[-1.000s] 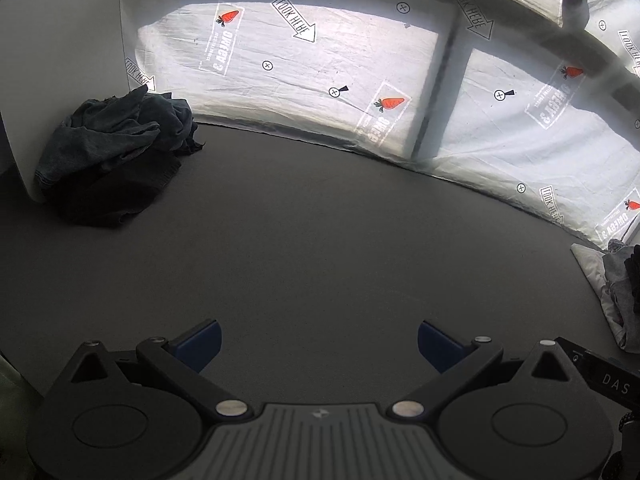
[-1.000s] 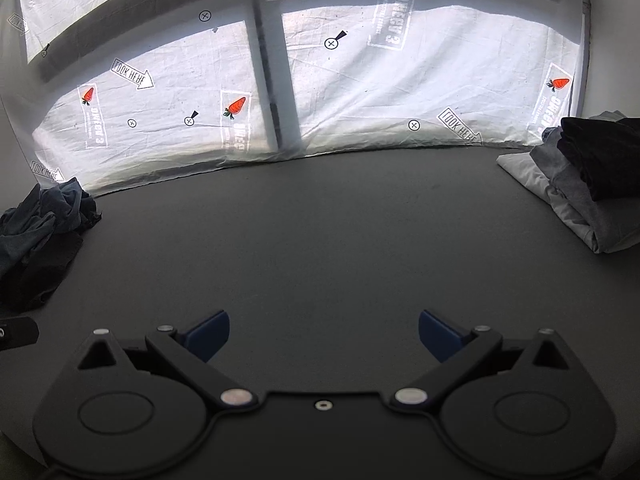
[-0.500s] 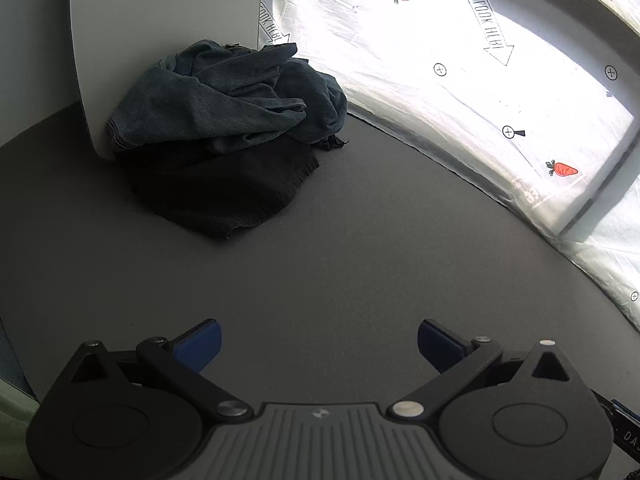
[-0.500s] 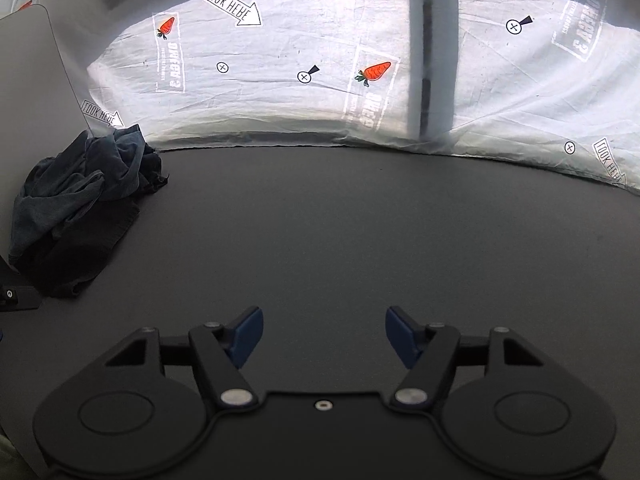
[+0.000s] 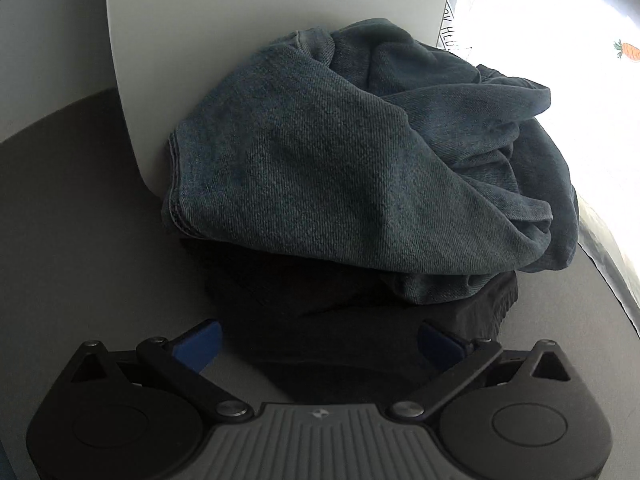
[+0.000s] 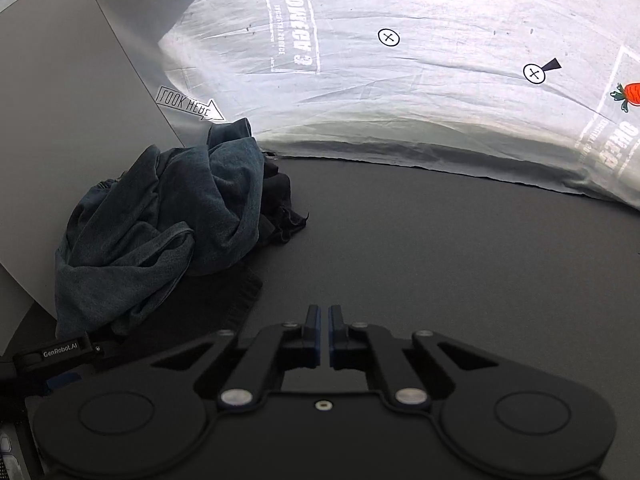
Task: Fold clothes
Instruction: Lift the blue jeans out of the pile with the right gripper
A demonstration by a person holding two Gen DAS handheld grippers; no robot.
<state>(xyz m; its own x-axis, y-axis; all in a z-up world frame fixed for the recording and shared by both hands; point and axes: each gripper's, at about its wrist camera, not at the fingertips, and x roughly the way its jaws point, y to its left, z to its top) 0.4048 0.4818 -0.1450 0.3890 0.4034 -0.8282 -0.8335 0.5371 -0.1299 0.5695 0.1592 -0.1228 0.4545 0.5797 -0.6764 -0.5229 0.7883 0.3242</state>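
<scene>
A crumpled blue denim garment point(image 5: 352, 168) lay heaped on a black garment point(image 5: 360, 328), against a white board point(image 5: 260, 12) at the tabletop point(image 6: 440, 248) edge. The left claw point(image 5: 318, 340) was spread wide just before the black cloth. The right claw point(image 6: 324, 330) was pressed together, empty. The denim looked heavy, limp and grippy; its stitched hem point(image 5: 176, 200) seemed the surest hold.

The crumpled blue-grey denim garment point(image 5: 360, 168) lies on top of the flat black knit garment point(image 5: 352, 336), and both rest on the dark grey table surface point(image 6: 460, 248) against the upright white rounded-corner panel point(image 6: 60, 120) behind them. The white printed sheet with carrot marks point(image 6: 400, 60) stands along the far table edge, right of the panel. The left gripper point(image 5: 318, 344) sits directly before the pile over the black garment's near edge; the right gripper point(image 6: 324, 320) sits to the pile's right, apart from it.
</scene>
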